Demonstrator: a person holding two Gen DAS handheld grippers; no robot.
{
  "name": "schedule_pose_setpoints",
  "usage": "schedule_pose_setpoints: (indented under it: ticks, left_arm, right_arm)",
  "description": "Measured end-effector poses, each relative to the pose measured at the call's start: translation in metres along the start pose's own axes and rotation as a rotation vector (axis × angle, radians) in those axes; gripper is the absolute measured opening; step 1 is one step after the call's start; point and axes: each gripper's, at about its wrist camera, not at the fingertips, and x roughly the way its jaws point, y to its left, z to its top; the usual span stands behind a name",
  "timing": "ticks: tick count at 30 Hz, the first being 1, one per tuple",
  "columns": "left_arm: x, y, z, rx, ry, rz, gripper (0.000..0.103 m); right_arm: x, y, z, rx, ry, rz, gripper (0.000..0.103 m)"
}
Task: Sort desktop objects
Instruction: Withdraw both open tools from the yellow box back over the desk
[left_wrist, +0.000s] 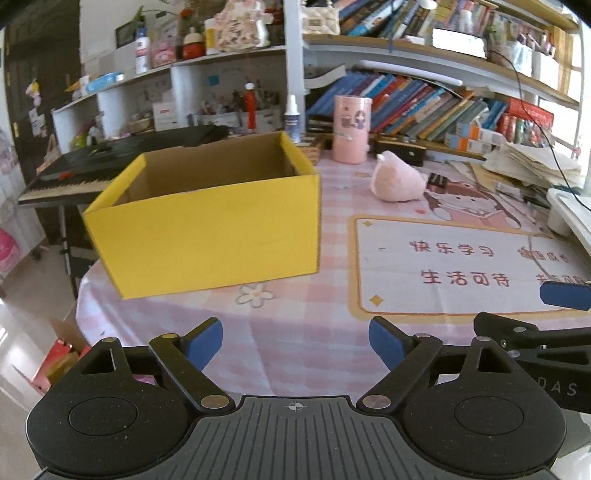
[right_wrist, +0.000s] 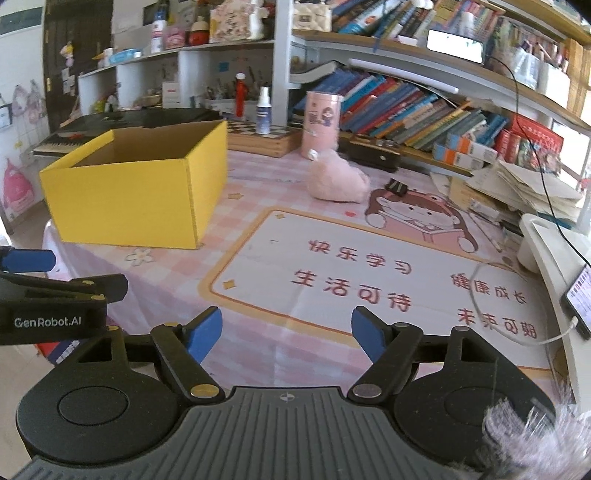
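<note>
An open yellow cardboard box (left_wrist: 207, 229) stands on the left of the pink desk mat; it also shows in the right wrist view (right_wrist: 140, 188). A pink plush toy (left_wrist: 399, 181) lies behind the mat's white panel, seen too in the right wrist view (right_wrist: 338, 181). A small black clip (right_wrist: 397, 186) lies beside it. My left gripper (left_wrist: 295, 345) is open and empty over the desk's near edge. My right gripper (right_wrist: 286, 334) is open and empty over the mat. Each gripper shows at the other view's side.
A pink cylinder tin (left_wrist: 351, 129) and a spray bottle (left_wrist: 292, 118) stand at the back by leaning books (left_wrist: 424, 107). Stacked papers (right_wrist: 524, 184), a white stand with a phone (right_wrist: 578, 302) and cable are at right. A keyboard (left_wrist: 74, 177) is beyond the box.
</note>
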Motion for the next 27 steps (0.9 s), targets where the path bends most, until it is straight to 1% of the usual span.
schedule_pose_setpoints:
  ticks: [5,11,27]
  left_arm:
    - [0.009,-0.012,0.005,0.02,0.009,-0.015,0.091]
    - [0.022,-0.025,0.014,0.022,0.021,-0.016,0.091]
    - [0.067,-0.071,0.052,0.007,0.025,-0.023,0.091]
  right_arm:
    - [0.008,-0.014,0.001,0.019,0.013,-0.018,0.078]
    - [0.02,-0.03,0.005,0.029,0.022,-0.017,0.08]
    - [0.059,-0.088,0.036,0.01,0.042,-0.017,0.08]
